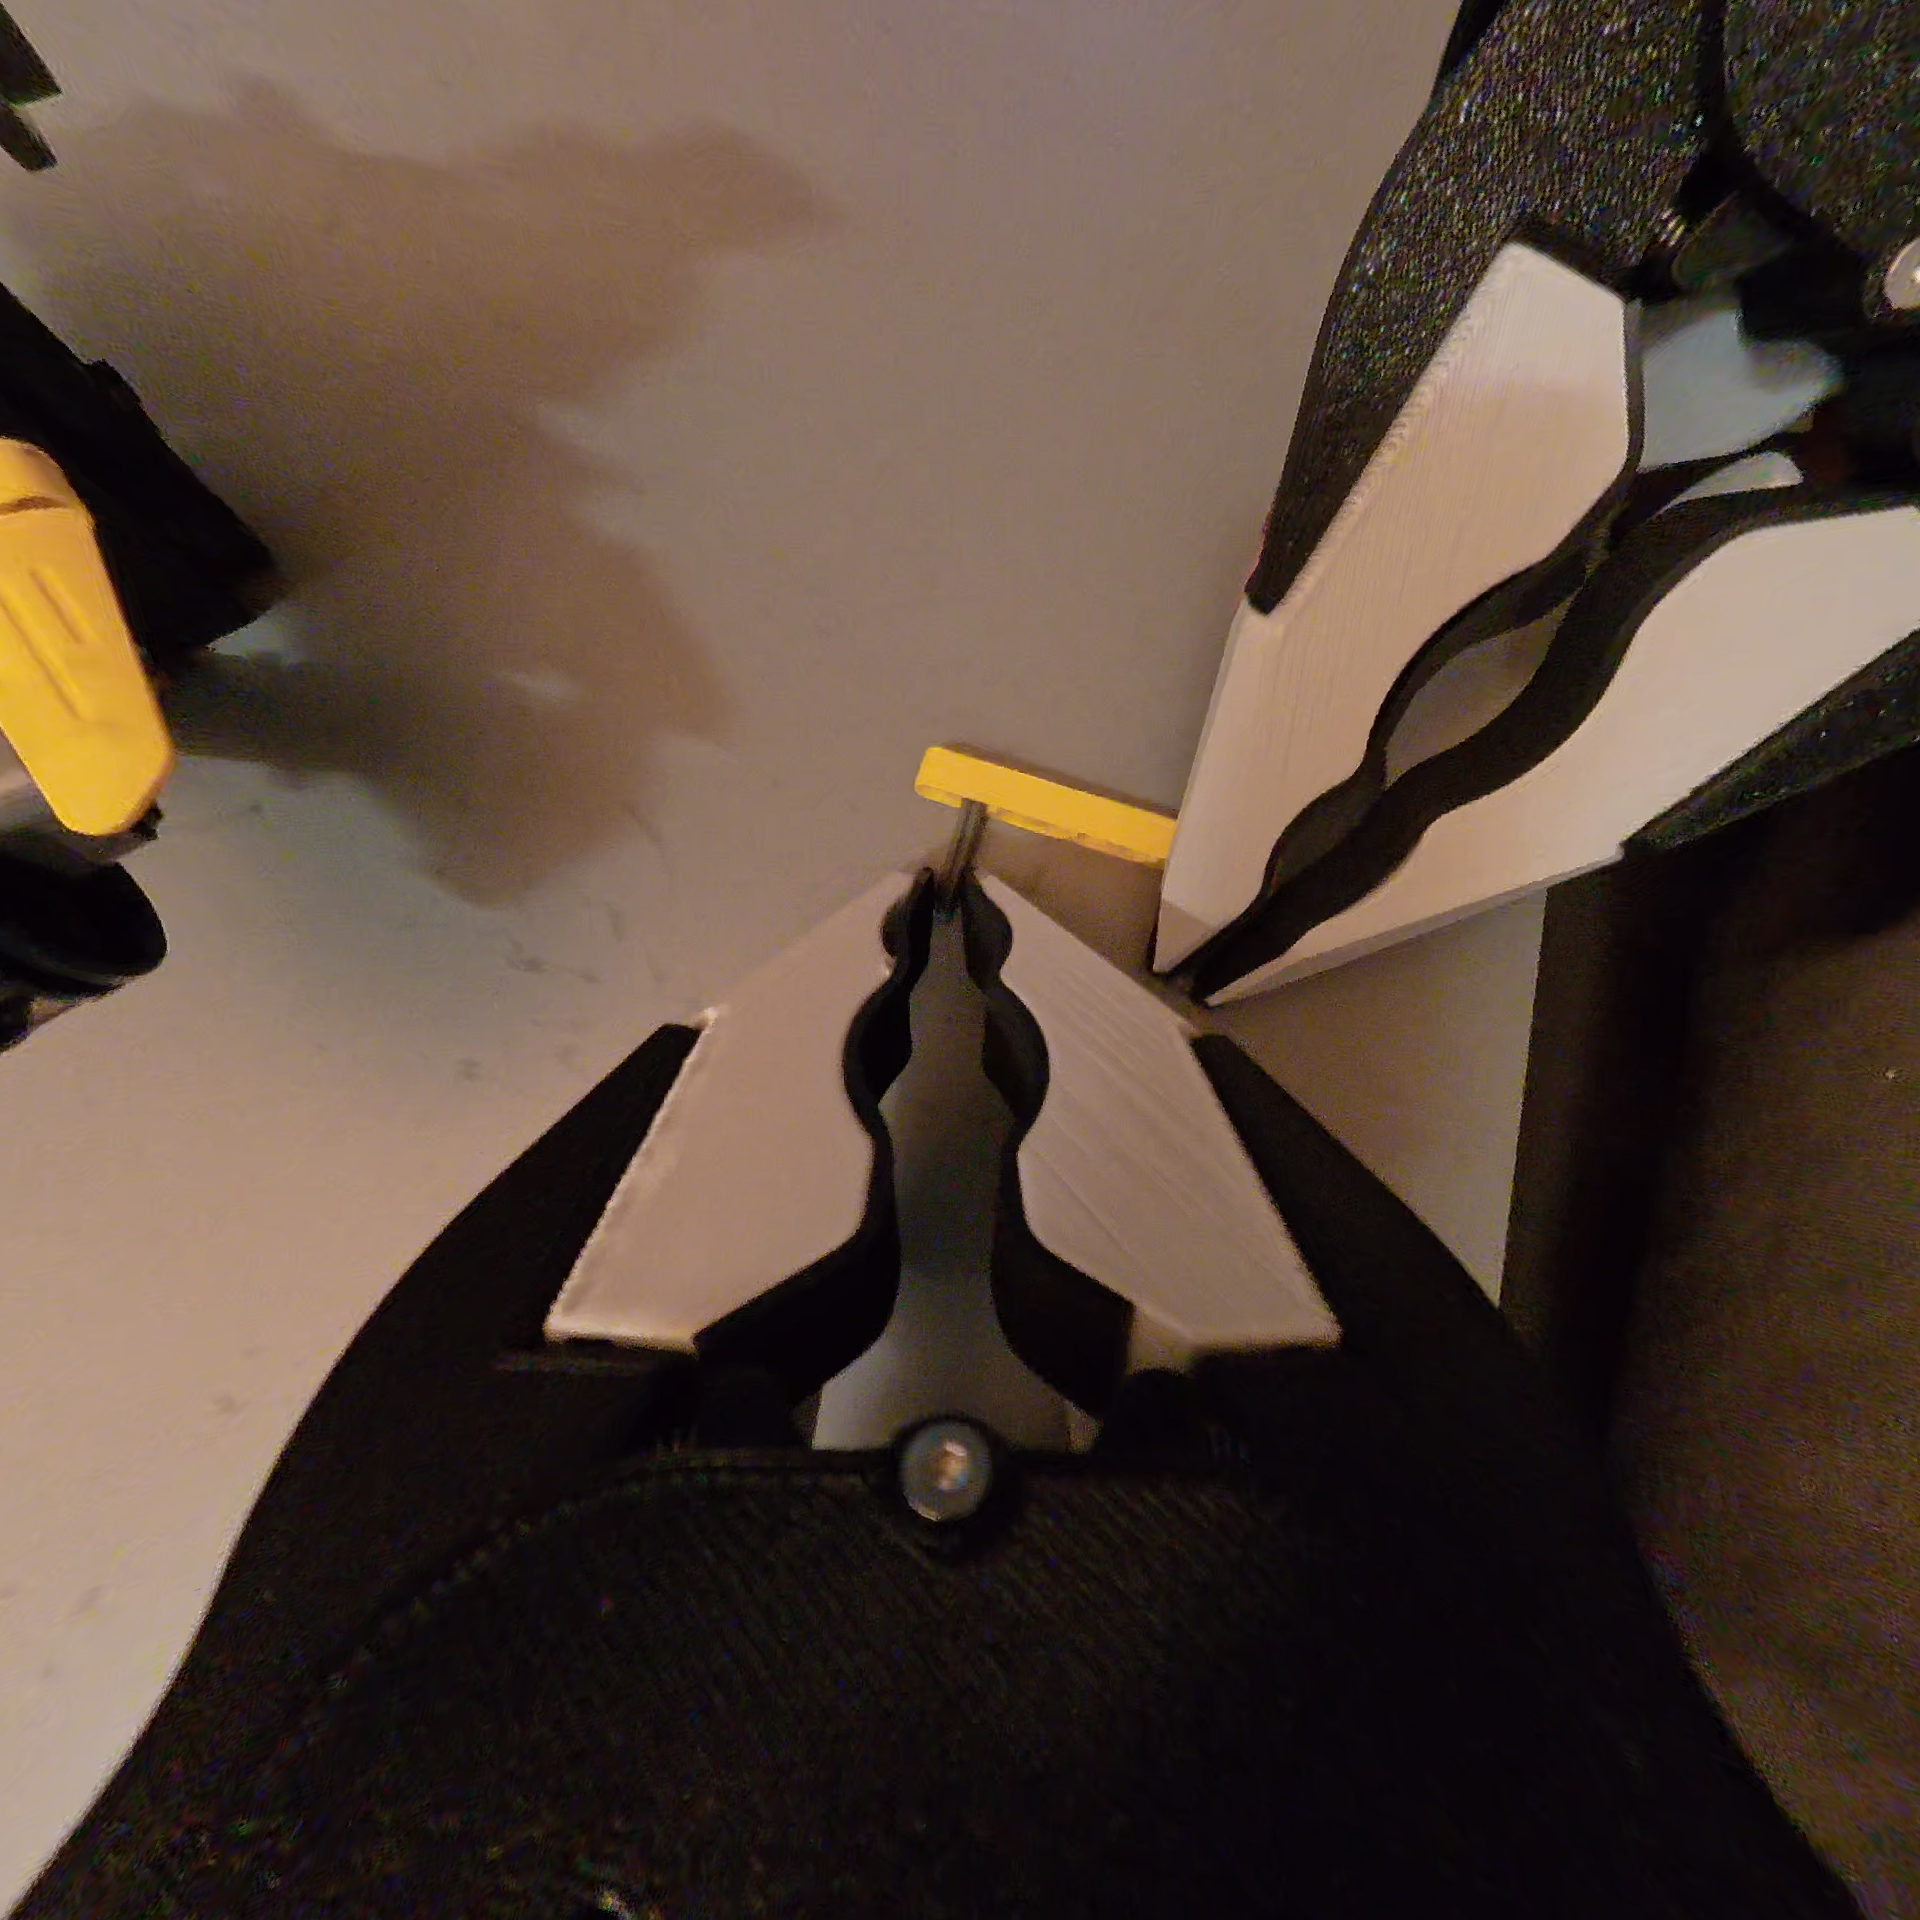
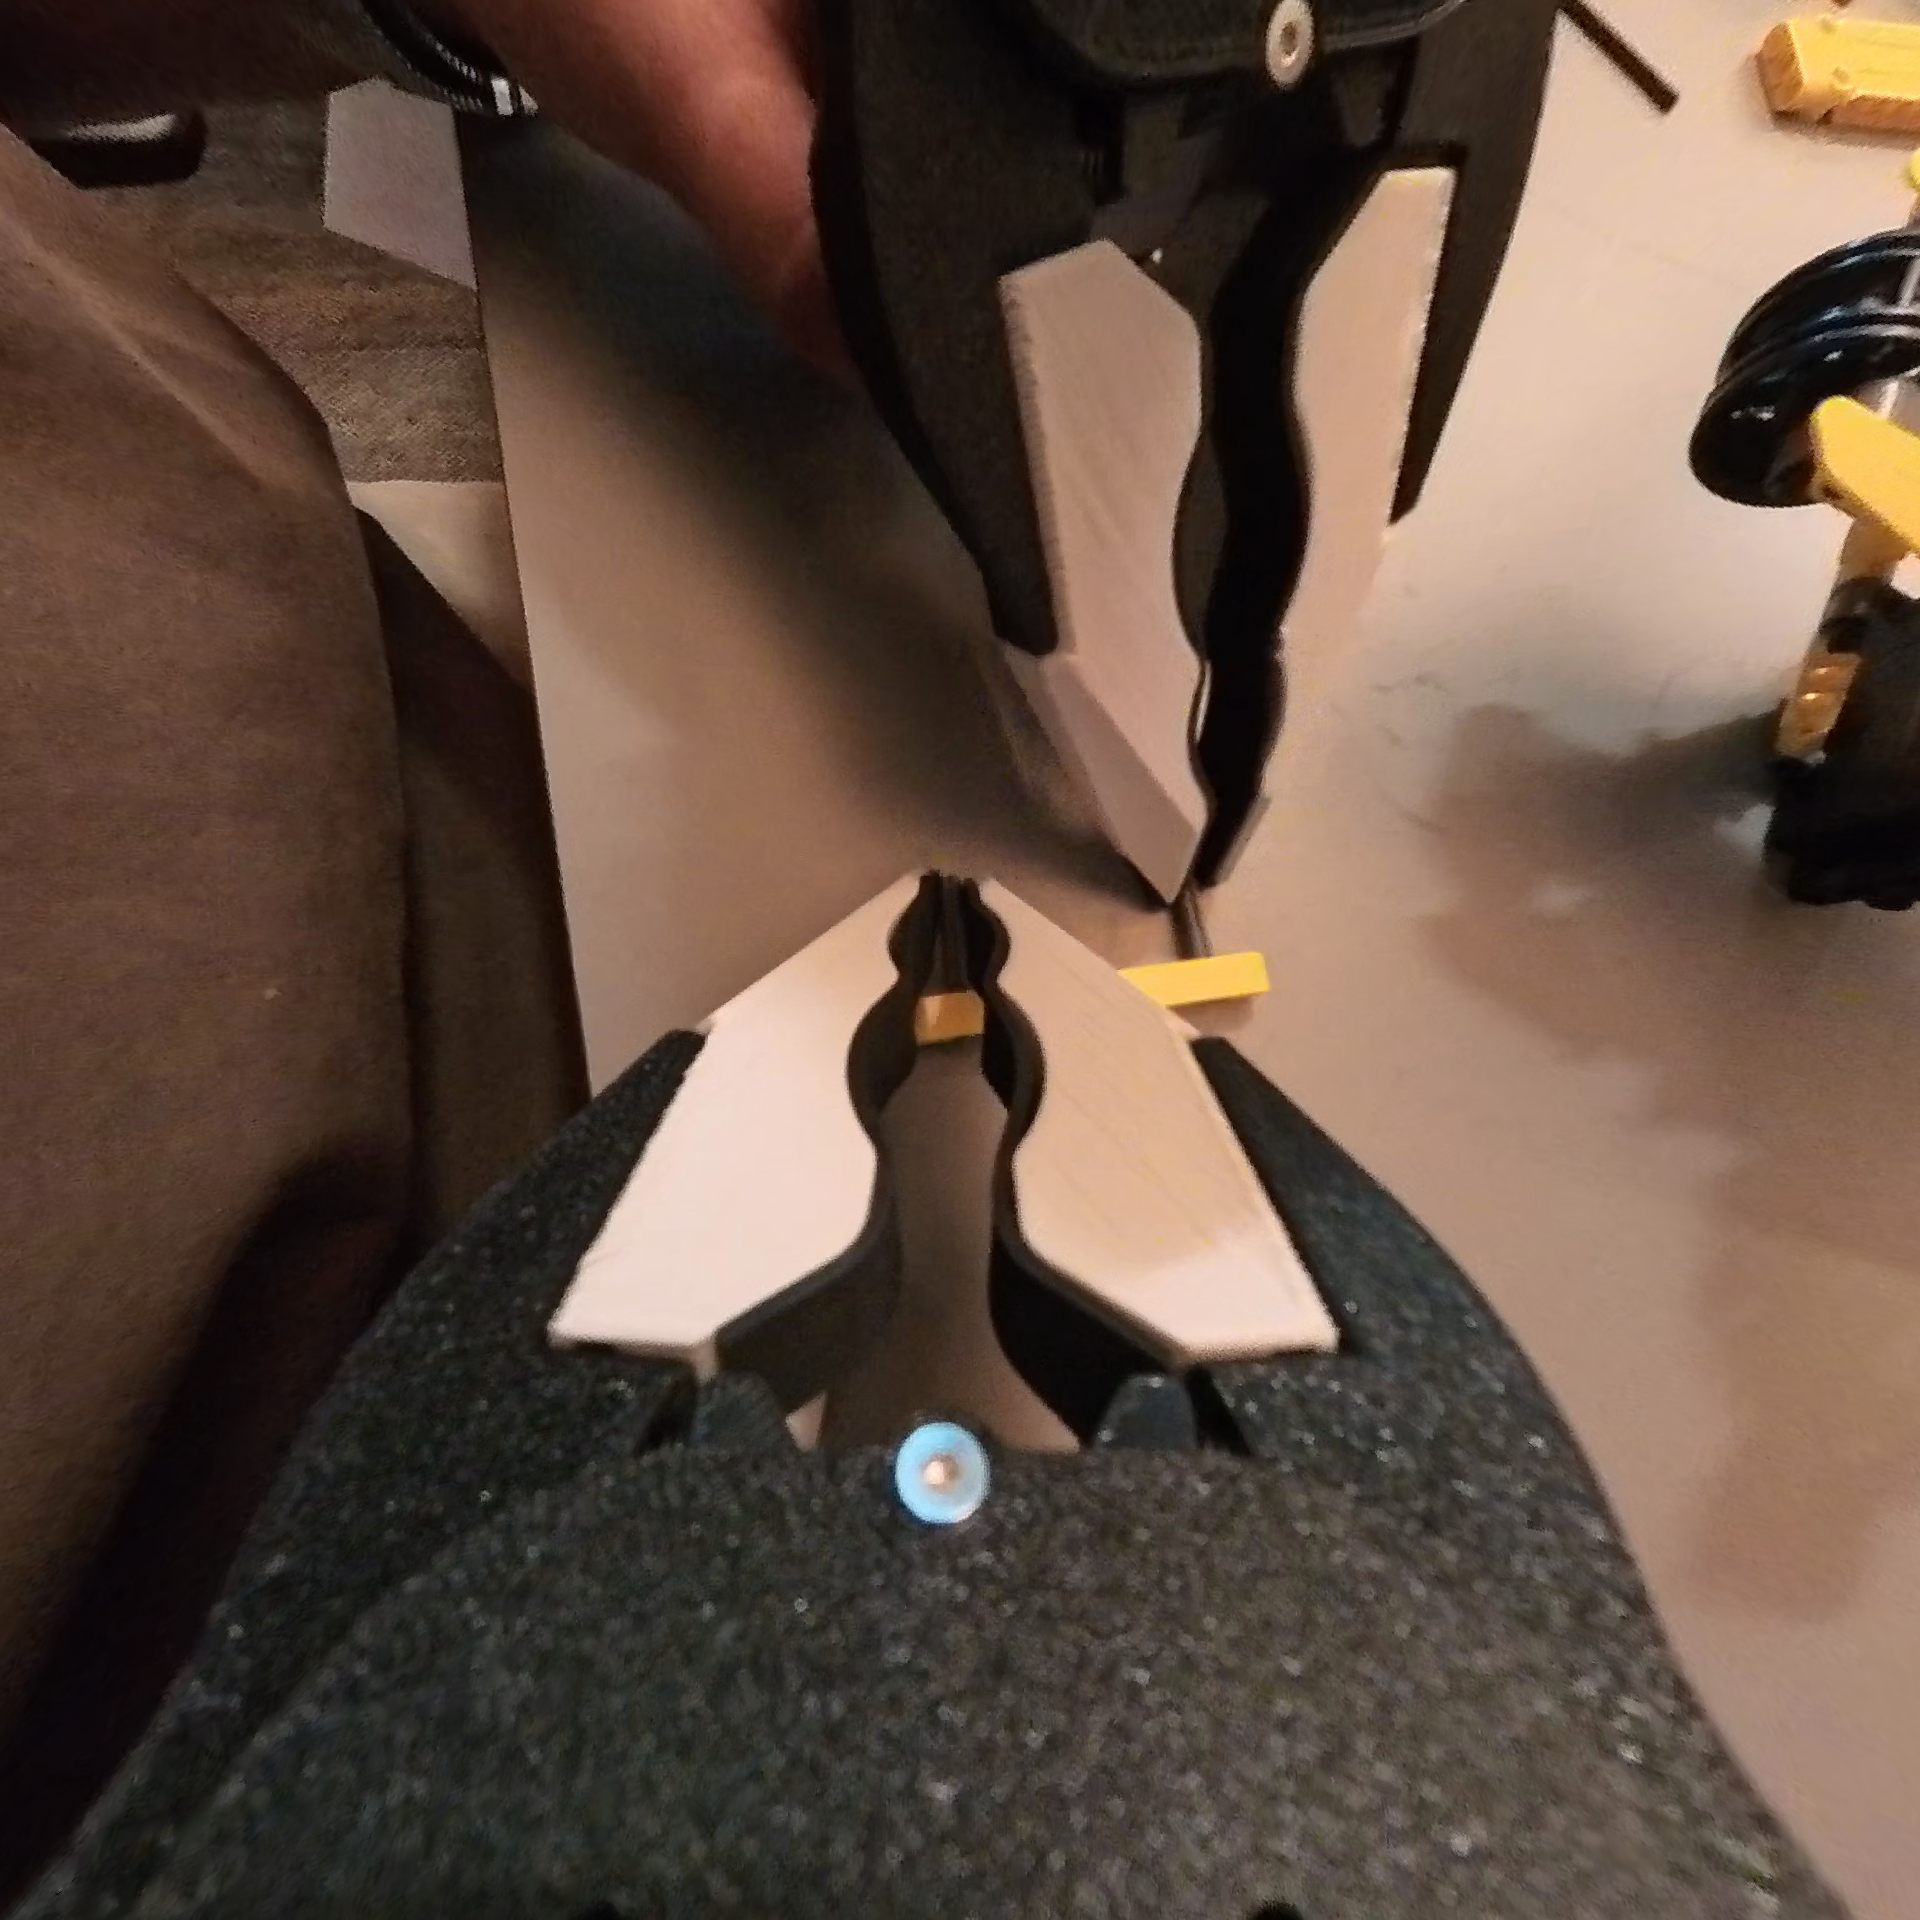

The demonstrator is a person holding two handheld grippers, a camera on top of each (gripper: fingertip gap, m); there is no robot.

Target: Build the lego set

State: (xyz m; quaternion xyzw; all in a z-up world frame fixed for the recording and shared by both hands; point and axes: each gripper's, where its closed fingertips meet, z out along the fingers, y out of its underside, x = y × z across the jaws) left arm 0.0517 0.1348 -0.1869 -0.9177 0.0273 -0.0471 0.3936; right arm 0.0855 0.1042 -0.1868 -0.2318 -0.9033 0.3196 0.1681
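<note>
A flat yellow toy beam point(image 1: 1039, 800) is held just above the grey table point(image 1: 623, 416). A thin dark pin point(image 1: 966, 831) sticks out of it. My left gripper point(image 1: 943, 883) is shut on this pin. My right gripper point(image 1: 1195, 971) comes in from the upper right and is shut on the beam's other end. In the right wrist view the right gripper point(image 2: 948, 883) pinches the beam point(image 2: 1205, 982) between its black pads. The left gripper point(image 2: 1195, 878) comes down from above and holds the pin point(image 2: 1190, 925) at its tips.
A yellow and black toy model point(image 2: 1849, 468) with black wheels stands at the right; part of it shows in the left wrist view point(image 1: 62, 644). A yellow block point(image 2: 1839, 62) and a black stick point(image 2: 1621, 62) lie far back. Brown fabric point(image 2: 208, 727) lies beyond the table edge point(image 2: 540, 727). A hand point(image 2: 727, 156) holds the left gripper. Across from one pair of fingers to the other is roughly 4 centimeters.
</note>
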